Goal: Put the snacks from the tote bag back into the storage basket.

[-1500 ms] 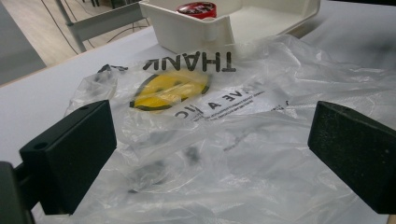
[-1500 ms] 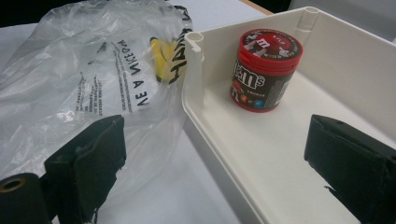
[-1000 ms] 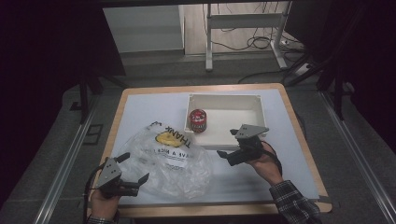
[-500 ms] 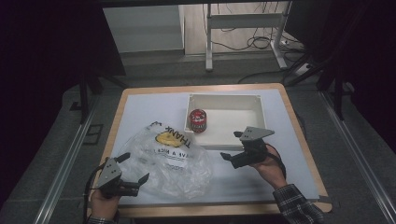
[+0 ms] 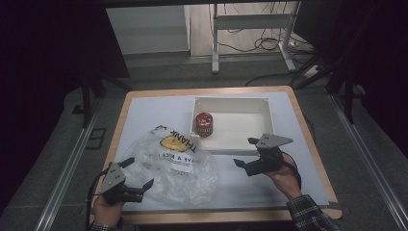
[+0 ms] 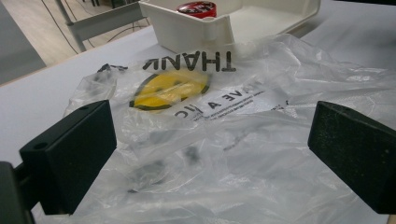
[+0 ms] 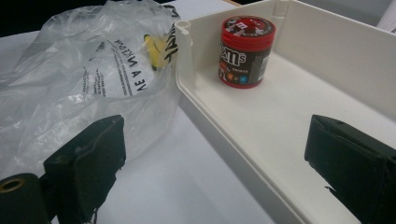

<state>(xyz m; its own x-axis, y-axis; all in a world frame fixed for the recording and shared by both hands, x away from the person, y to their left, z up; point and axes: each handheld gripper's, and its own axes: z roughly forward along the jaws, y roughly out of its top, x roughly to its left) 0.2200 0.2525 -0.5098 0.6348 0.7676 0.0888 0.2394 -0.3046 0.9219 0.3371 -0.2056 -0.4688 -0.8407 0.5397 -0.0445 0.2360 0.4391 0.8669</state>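
A crumpled clear plastic bag (image 5: 178, 161) with black print and a yellow face lies on the white mat at front left. Behind it to the right stands a white tray (image 5: 231, 99) holding an upright red-lidded candy can (image 5: 204, 124) in its left end. My left gripper (image 5: 139, 172) is open at the bag's near left edge, and the bag (image 6: 224, 140) spreads between and beyond its jaws. My right gripper (image 5: 245, 152) is open just in front of the tray's near wall, facing the can (image 7: 245, 51) and the tray (image 7: 327, 60), with nothing held.
The mat covers a wooden table (image 5: 308, 125) whose edges fall off to dark floor on every side. A metal frame and cables (image 5: 250, 33) stand beyond the far edge. Bare mat lies to the right of the bag and in front of the tray.
My right gripper has drifted a little to the right and slightly nearer the person, still open. The left gripper, bag, tray and can have stayed where they were.
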